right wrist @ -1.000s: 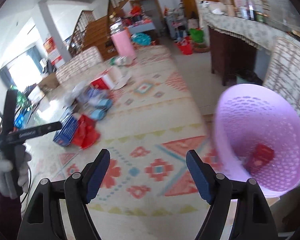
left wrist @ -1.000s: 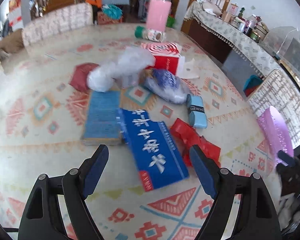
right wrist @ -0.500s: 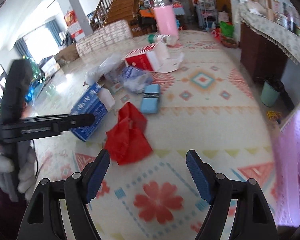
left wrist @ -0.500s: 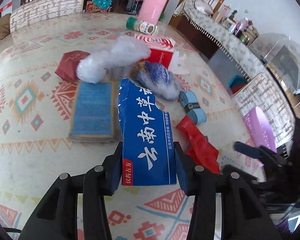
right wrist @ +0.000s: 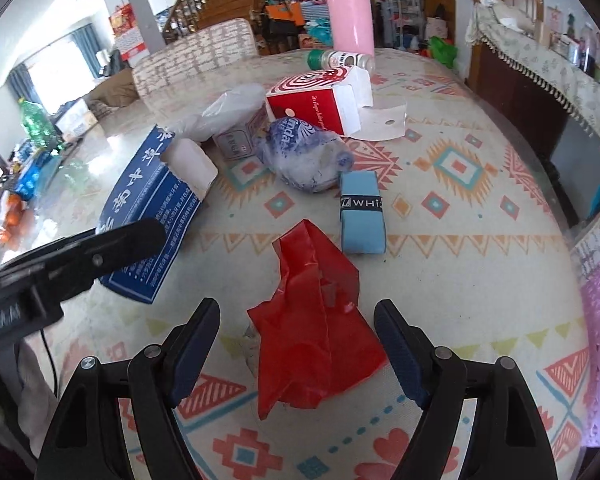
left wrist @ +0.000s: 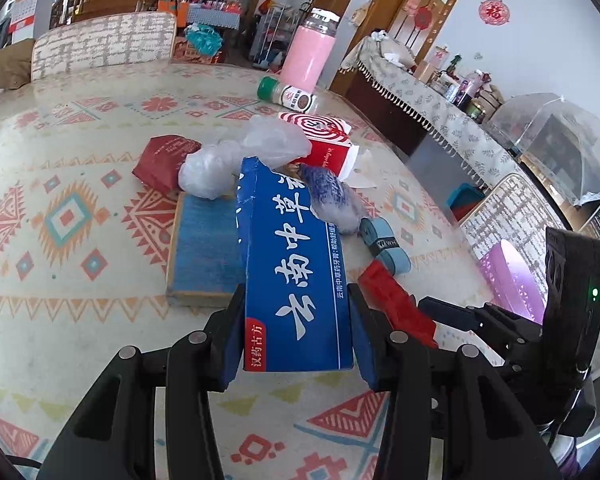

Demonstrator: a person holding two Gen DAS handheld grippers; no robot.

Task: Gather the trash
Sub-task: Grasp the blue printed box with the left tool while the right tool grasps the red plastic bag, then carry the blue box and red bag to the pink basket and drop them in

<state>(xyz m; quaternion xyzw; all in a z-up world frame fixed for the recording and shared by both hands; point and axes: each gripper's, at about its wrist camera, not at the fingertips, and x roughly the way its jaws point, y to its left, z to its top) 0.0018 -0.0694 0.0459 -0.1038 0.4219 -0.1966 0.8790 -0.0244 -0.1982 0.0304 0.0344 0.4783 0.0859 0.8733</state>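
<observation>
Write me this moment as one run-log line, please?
left gripper: shut on blue box | right gripper: open over red bag | purple basket: beside table

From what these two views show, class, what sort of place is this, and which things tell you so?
Most likely a lived-in family home, a dining or living area. Clues: a wooden staircase, a long sideboard under a leaf-print cloth crowded with bottles, and a padded chair at the table.

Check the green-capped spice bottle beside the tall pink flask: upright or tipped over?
Tipped over. The green-capped spice bottle lies on its side on the patterned tablecloth, while the tall pink flask stands upright behind it.
</observation>
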